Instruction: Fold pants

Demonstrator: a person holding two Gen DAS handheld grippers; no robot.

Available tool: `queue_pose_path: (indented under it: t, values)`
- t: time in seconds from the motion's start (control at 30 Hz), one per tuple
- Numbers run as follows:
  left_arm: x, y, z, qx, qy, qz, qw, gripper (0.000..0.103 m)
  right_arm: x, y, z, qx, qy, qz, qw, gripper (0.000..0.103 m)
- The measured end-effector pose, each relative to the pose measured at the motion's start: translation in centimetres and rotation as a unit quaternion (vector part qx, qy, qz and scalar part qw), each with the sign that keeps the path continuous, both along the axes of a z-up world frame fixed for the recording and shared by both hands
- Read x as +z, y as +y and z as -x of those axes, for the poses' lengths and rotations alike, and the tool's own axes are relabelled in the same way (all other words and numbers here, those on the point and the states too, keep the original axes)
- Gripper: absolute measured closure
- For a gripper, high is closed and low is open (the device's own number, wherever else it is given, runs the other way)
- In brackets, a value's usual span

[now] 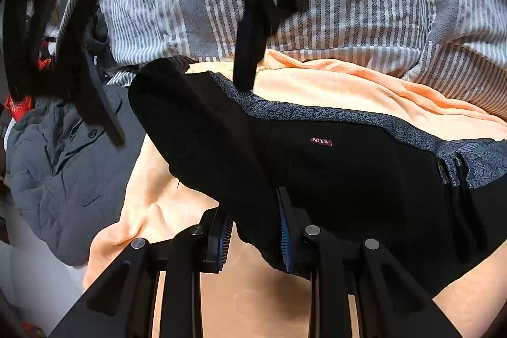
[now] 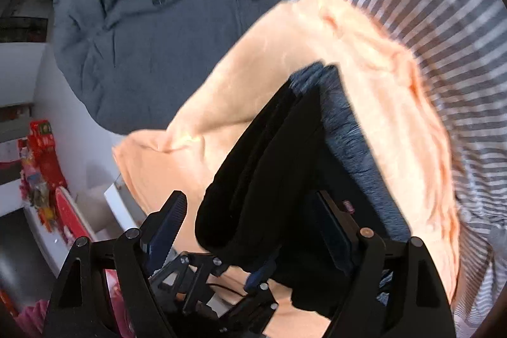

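The black pants (image 1: 348, 173) lie across an orange blanket (image 1: 332, 84) on the bed, their grey patterned waistband (image 1: 364, 117) running along the far edge and a small "FASHION" label (image 1: 320, 142) showing on the black cloth. In the left wrist view the left claw (image 1: 253, 238) is clamped on a folded black roll of the pants, with both of its blue-padded fingers (image 1: 221, 236) pressing the cloth from either side. The right claw (image 2: 253, 230) has its jaws spread wide; in its own view the folded black cloth sits between the 2 fingers, the left pad (image 2: 168, 222) standing clear of the fabric, while the other finger lies against or behind the cloth (contact there is hard to judge). From the left camera, the right claw (image 1: 177, 103) appears above the pants, blurred, with 1 finger tip just over the waistband. A grey quilted jacket (image 2: 142, 46) lies beside the blanket, and a grey-and-white striped sheet (image 1: 348, 5) covers the bed beyond. Red packaging (image 2: 44, 154) sits off to the side, past the bed's edge.
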State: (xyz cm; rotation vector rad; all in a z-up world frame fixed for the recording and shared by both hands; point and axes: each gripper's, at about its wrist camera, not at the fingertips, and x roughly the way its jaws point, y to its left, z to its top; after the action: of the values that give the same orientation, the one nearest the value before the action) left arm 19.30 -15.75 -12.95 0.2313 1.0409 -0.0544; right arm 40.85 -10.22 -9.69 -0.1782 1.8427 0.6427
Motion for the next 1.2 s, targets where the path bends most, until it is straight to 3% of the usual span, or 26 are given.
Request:
queue_pose_path:
  t: [0.07,0.1,0.13,0.2,0.37,0.57,0.93,1.2]
  values:
    - [0.0,-0.1,0.1,-0.002,-0.002,-0.002,1.0000,0.076,-1.1,-0.3,0.2,0.003,0.015,0.006,1.000,0.032]
    - [0.0,-0.2,0.1,-0.004,0.000,-0.001,1.0000,0.076,-1.6,-0.5,0.4,0.004,0.021,0.006,1.000,0.057]
    - [-0.1,-0.2,0.2,-0.005,0.002,-0.001,1.0000,0.076,-1.7,-0.7,0.5,0.000,0.023,0.001,1.000,0.069]
    - [0.0,-0.5,0.6,-0.013,-0.004,-0.003,0.9999,0.076,-1.3,-2.0,0.6,-0.021,0.008,-0.019,1.000,0.082]
    - [1.5,-2.5,1.7,-0.047,-0.028,-0.005,0.9985,0.076,0.7,-7.1,1.0,-0.089,-0.029,-0.083,0.992,0.084]
    - [4.5,-5.9,2.7,-0.089,-0.049,0.006,0.9948,0.076,4.0,-14.7,3.2,-0.177,-0.074,-0.160,0.968,0.085]
    - [8.8,-15.3,5.7,-0.192,-0.051,0.042,0.9792,0.076,7.8,-29.8,10.4,-0.323,-0.128,-0.253,0.903,0.085]
    - [8.1,-23.9,9.5,-0.280,-0.023,0.039,0.9590,0.076,7.2,-41.8,17.9,-0.430,-0.156,-0.275,0.846,0.084]
